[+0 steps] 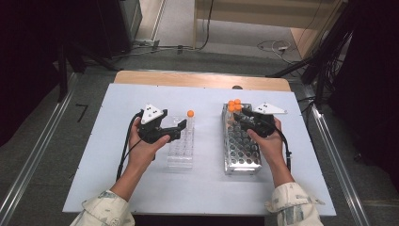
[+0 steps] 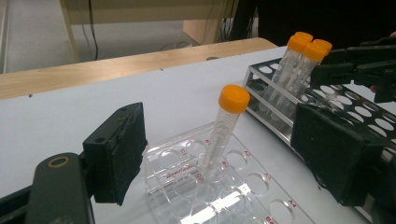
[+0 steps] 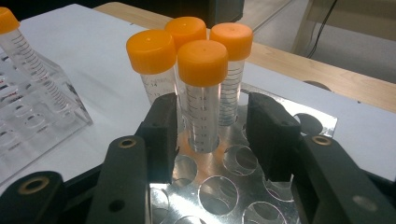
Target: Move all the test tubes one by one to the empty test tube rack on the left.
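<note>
As the right gripper [image 3: 212, 135] was brought in over the metal tube rack [image 3: 322, 123], its jaws were seen standing either side of the nearest orange-capped centrifuge tube [image 3: 202, 100], the left pad just beside the tube wall and the right pad apart from it, so that nothing was yet grasped. The tube was seated upright in its hole, directly ahead of the tool and between its pads, with three more capped tubes [image 3: 187, 32] crowded just behind and beside it. The step in hand was judged to be the taking of this front tube. For a clean pick, the pads would best be centred on the graduated barrel below the cap, closed squarely and gently, and the tube lifted straight up along its own axis until clear of the hole, so that the neighbouring tubes were not nudged or dragged. The left gripper [image 2: 219, 158] was held released, its pads set wide on either side of the clear acrylic rack [image 2: 233, 196], in which a single capped tube [image 2: 224, 130] leaned in a far hole ahead of the jaws. The acrylic rack was judged to be the destination, steadied for the transfer.
</note>
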`<state>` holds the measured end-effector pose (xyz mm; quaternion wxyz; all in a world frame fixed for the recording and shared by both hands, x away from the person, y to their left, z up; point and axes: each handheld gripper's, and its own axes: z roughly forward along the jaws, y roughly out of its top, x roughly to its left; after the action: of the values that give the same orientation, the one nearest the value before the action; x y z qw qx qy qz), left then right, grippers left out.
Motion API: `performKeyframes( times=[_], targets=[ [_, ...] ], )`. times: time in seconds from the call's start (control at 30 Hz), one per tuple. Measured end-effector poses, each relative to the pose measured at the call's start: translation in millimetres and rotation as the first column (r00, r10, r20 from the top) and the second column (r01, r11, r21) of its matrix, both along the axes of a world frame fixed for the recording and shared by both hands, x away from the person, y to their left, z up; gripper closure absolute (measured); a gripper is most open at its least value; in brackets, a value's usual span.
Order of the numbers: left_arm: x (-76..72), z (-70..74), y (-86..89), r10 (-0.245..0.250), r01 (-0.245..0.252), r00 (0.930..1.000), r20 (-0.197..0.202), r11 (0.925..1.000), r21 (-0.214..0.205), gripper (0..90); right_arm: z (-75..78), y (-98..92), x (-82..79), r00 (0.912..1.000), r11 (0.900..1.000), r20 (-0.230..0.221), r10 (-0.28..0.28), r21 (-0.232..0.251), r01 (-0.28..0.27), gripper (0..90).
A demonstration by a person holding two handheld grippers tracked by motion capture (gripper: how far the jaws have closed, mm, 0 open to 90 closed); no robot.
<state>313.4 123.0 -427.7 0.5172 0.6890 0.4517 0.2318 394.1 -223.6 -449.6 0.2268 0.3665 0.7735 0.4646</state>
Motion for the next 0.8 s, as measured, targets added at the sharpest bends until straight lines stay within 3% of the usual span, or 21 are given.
performKeyframes(
  times=[0.43,0.8],
  targets=[
    [0.5,-2.0,-2.2,-0.006,0.006,1.0,-0.005,1.0,-0.002,19.9,-6.0,4.6,4.7,0.9999,0.9993,-0.012,0.008,-0.035,-0.008,60.5],
    [0.5,-2.5,-1.3,-0.005,0.005,0.9999,-0.01,1.0,-0.003,19.9,-6.4,5.4,5.6,0.9999,0.9992,-0.006,0.013,-0.038,-0.014,70.1]
  ],
)
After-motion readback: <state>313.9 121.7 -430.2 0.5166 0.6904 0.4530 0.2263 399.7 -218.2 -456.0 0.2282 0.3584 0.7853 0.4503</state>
